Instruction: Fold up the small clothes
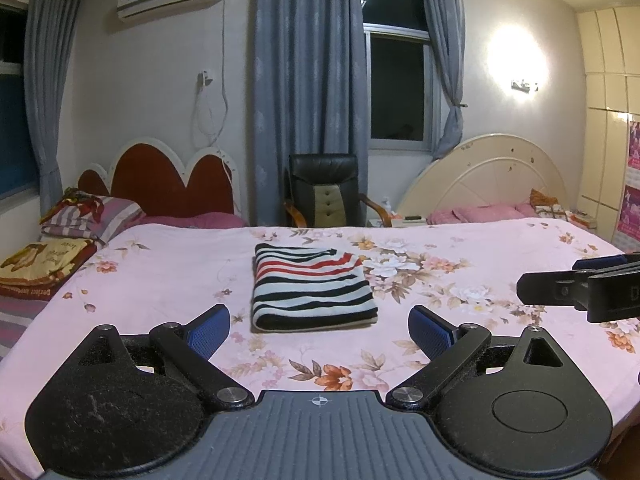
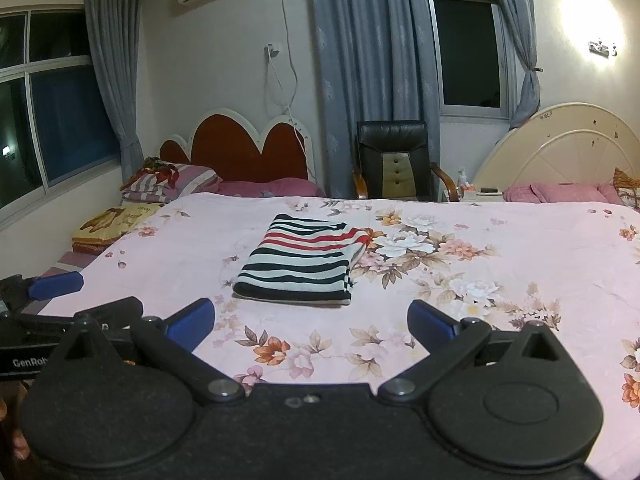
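A small garment with black, white and red stripes (image 1: 310, 286) lies folded into a neat rectangle on the pink floral bedspread (image 1: 440, 248). The right wrist view shows the same striped garment (image 2: 304, 264) from further right. My left gripper (image 1: 319, 330) hovers just short of its near edge, blue pads wide apart and nothing between them. My right gripper (image 2: 311, 324) is likewise open and empty, a little back from the garment. Each gripper shows at the edge of the other's view: the right gripper (image 1: 580, 290) and the left gripper (image 2: 52, 300).
Striped and yellow folded bedding (image 1: 68, 232) is stacked at the left of the bed. A black office chair (image 1: 324, 190) stands behind the bed between a red headboard (image 1: 160, 176) and a cream headboard (image 1: 488, 172). Pink pillows (image 2: 556, 192) lie at the far right.
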`<action>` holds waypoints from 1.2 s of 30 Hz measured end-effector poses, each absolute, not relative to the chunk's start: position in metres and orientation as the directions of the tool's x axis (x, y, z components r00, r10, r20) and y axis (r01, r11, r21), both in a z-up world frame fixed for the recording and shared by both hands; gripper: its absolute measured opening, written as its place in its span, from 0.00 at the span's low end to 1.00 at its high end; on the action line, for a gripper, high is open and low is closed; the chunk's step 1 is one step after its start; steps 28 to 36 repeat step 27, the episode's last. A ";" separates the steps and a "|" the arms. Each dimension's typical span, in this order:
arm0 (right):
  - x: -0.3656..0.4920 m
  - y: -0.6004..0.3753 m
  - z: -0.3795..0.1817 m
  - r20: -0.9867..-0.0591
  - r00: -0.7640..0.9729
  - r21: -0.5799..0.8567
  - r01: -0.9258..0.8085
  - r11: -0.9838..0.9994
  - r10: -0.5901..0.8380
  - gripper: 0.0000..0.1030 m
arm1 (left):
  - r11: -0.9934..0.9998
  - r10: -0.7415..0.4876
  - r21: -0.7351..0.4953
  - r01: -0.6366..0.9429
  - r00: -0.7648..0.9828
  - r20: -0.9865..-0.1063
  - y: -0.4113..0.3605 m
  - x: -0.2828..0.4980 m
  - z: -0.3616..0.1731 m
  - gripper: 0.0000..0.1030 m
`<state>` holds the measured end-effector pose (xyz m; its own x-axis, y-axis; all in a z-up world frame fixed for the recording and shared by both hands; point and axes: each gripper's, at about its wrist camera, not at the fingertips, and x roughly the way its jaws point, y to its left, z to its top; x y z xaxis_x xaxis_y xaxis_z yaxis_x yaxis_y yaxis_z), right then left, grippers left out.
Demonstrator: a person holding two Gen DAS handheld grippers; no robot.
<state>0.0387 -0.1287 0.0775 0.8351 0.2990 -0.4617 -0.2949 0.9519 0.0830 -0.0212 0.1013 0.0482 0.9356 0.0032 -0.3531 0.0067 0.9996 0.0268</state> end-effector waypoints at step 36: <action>0.046 -0.130 0.076 -0.460 0.821 0.070 -0.346 0.936 0.338 0.99 | 0.999 0.015 0.049 0.001 0.944 -0.329 0.098 -0.017 0.047 0.92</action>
